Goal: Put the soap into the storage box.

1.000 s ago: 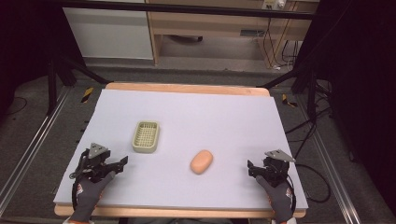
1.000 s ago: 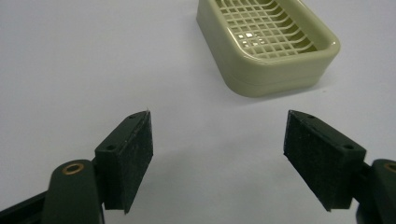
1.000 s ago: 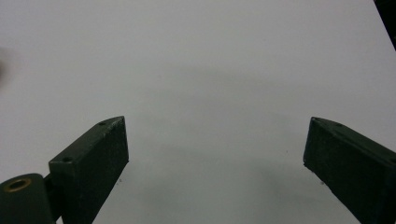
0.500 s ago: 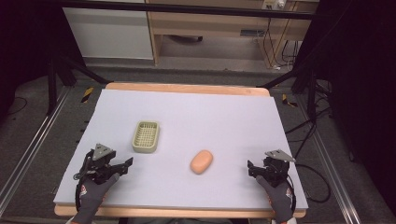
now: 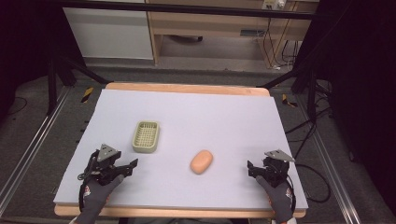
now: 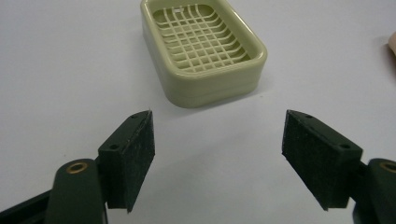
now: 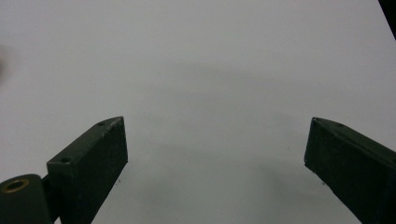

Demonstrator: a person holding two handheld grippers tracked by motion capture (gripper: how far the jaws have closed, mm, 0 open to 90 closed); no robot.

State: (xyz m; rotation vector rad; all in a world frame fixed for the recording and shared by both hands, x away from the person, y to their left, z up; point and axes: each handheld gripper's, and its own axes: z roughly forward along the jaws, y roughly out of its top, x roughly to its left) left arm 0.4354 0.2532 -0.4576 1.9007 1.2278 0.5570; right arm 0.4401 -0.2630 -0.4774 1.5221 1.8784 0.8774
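From the high view we see a wooden table (image 5: 187, 88) covered by a pale lilac mat (image 5: 196, 121). A green soap dish (image 5: 146, 136) with a grid floor sits left of centre, and an orange bar of soap (image 5: 201, 161) lies apart from it, nearer the middle and closer to us. Our left gripper (image 5: 125, 167) rests near the front left of the mat, held in a grey-gloved hand (image 5: 95, 196). Compared with a second ago it has shifted rightward and turned, so its jaws now point toward the space just below the dish. Our right gripper (image 5: 252, 169) sits at the front right, in the same place as before, well apart from the soap.

In the left gripper view the left gripper (image 6: 217, 154) stands wide open and holds nothing; the soap dish (image 6: 203, 49) lies just ahead of the gap, upright and empty, and an edge of the soap (image 6: 392, 42) peeks in at the right.

In the right gripper view the right gripper (image 7: 215, 154) is also spread wide with nothing between its jaws, over bare mat (image 7: 210, 70).
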